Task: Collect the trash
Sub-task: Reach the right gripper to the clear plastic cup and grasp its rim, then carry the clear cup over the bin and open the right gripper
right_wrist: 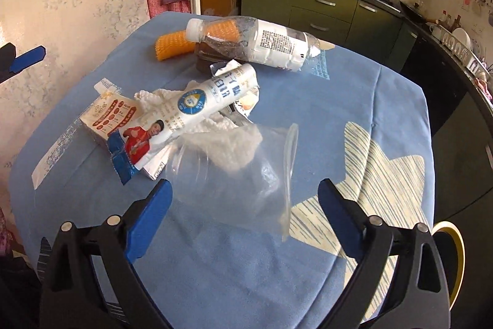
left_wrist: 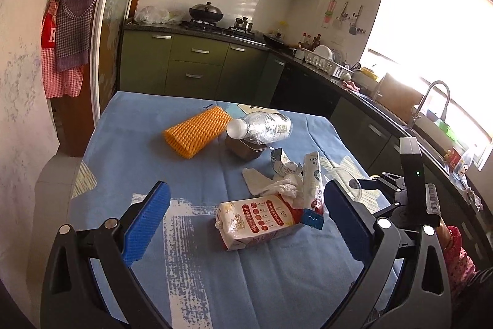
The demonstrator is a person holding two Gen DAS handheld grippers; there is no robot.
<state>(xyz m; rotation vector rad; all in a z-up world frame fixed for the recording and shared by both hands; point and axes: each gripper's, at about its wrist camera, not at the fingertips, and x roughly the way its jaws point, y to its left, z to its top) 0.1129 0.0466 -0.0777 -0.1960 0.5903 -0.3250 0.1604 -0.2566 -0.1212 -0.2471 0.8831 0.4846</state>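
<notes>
Trash lies on a blue tablecloth (left_wrist: 197,174). A white and red carton (left_wrist: 258,221) lies on its side between the fingers of my open left gripper (left_wrist: 246,199). A white pouch (left_wrist: 312,184), crumpled tissue (left_wrist: 271,184), a clear bottle (left_wrist: 262,127) and orange foam netting (left_wrist: 195,131) lie beyond. My right gripper (right_wrist: 245,190) is open and empty just before a clear plastic cup (right_wrist: 246,171) lying on its side. The pouch (right_wrist: 191,100), carton (right_wrist: 107,119), bottle (right_wrist: 265,42) and netting (right_wrist: 172,45) lie farther back.
A brown box (left_wrist: 246,148) sits under the bottle. Green kitchen cabinets (left_wrist: 191,67), a stove and a sink counter (left_wrist: 385,119) stand behind the table. A wall (left_wrist: 18,82) with hanging aprons is at left. A yellow-rimmed bin (right_wrist: 450,239) shows at the table's right edge.
</notes>
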